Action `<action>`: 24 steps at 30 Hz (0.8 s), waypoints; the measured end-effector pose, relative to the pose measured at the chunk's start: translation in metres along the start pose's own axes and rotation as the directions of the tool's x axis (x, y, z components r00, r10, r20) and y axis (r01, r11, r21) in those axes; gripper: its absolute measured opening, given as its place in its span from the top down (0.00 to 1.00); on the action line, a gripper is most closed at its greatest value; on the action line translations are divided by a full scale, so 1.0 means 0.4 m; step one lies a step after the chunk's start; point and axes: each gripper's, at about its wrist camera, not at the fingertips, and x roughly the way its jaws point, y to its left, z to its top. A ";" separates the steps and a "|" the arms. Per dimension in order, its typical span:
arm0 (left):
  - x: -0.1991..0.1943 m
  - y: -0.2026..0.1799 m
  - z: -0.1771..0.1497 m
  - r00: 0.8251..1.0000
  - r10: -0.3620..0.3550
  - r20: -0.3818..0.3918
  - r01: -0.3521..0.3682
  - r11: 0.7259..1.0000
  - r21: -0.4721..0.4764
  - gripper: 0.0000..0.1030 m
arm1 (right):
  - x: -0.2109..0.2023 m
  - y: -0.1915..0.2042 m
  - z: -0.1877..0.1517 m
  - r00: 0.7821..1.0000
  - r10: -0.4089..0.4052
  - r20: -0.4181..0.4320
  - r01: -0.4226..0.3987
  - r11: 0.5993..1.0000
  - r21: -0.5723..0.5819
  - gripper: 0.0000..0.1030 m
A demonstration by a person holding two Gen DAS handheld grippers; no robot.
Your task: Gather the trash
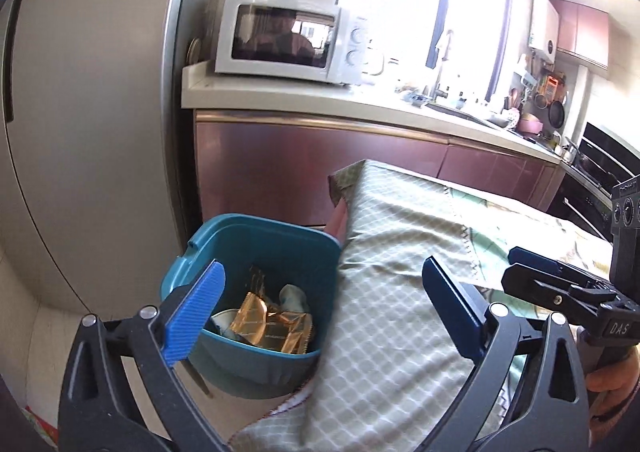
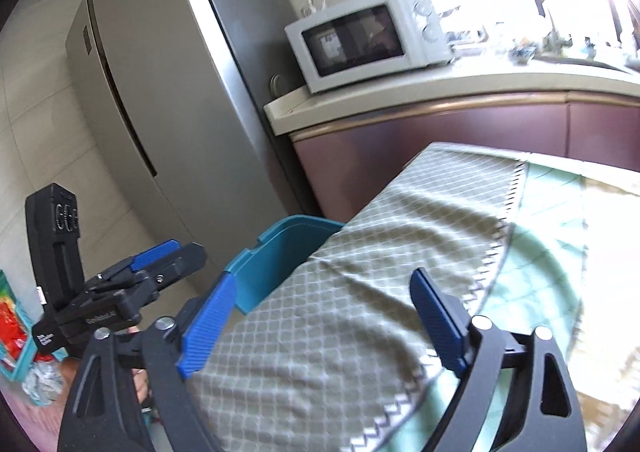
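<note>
A teal trash bin (image 1: 224,248) stands on the floor against the cloth-covered table (image 1: 400,252). Inside lie a gold foil wrapper (image 1: 272,328) and crumpled white paper (image 1: 294,298). My left gripper (image 1: 324,292) is open and empty, above the bin's near rim and the table's edge. In the right wrist view the bin (image 2: 280,252) shows partly behind the table edge. My right gripper (image 2: 324,300) is open and empty over the checked cloth (image 2: 360,272). It also shows in the left wrist view (image 1: 536,272), and the left gripper in the right wrist view (image 2: 160,256).
A grey fridge (image 1: 88,111) stands at the left. A white microwave (image 1: 280,39) sits on the counter (image 1: 320,99) above maroon cabinets. An oven (image 1: 592,179) is at far right. A colourful box and crumpled foil (image 2: 36,372) lie on the floor at left.
</note>
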 end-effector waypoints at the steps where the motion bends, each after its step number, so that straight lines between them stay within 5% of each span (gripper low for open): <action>1: -0.014 -0.015 -0.002 1.000 0.003 0.015 -0.003 1.000 0.008 0.06 | -0.019 -0.002 -0.007 1.000 -0.021 0.020 0.021 1.000 -0.005 0.08; 7: -0.067 -0.115 -0.021 0.997 0.011 0.082 -0.016 0.998 0.068 0.06 | -0.140 -0.019 -0.046 0.983 -0.134 0.125 0.138 0.990 -0.030 0.07; 16: -0.126 -0.227 -0.042 0.988 -0.010 0.152 -0.009 0.993 0.121 0.06 | -0.280 -0.033 -0.097 0.928 -0.274 0.254 0.292 0.956 -0.036 0.07; 24: -0.190 -0.302 -0.066 0.976 -0.010 0.219 -0.028 0.985 0.172 0.06 | -0.356 -0.057 -0.129 0.888 -0.338 0.311 0.353 0.936 0.008 0.07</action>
